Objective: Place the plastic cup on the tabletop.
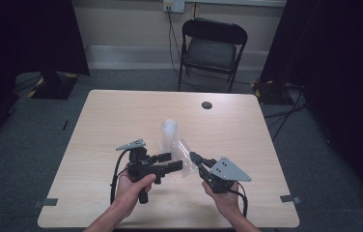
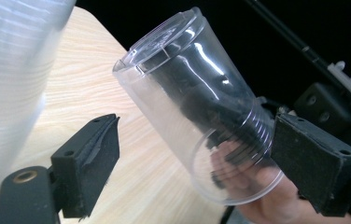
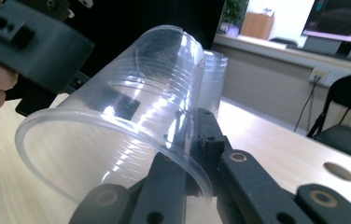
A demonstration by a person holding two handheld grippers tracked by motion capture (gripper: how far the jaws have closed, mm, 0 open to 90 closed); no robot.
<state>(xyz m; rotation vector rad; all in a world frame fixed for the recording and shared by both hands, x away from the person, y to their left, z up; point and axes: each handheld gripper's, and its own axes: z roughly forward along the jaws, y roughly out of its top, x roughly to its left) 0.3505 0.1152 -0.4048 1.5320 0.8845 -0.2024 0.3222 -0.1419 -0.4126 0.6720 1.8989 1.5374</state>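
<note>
Black jaws of the right gripper (image 3: 190,154) pinch the rim wall of a clear plastic cup (image 3: 117,121), one jaw inside and one outside, closed tight on the thin plastic. That cup is held off the table (image 1: 121,121), between the two hands and near its front edge. It lies tilted on its side: the long axis runs from the open mouth, which faces the right hand, up and away to the closed base, which points toward the stack of clear cups (image 1: 168,133) standing upright just behind it.

Over on the other side, the left gripper (image 2: 192,163) has its jaws spread wide on either side of the cup's ribbed rim end, and I see no pad pressing on the plastic.

By my reading, one cup has been pulled free of the stack and now rests with the right gripper alone; the separating looks done. What seems left is to set this cup down somewhere on the table, and then perhaps return for the next.
</note>
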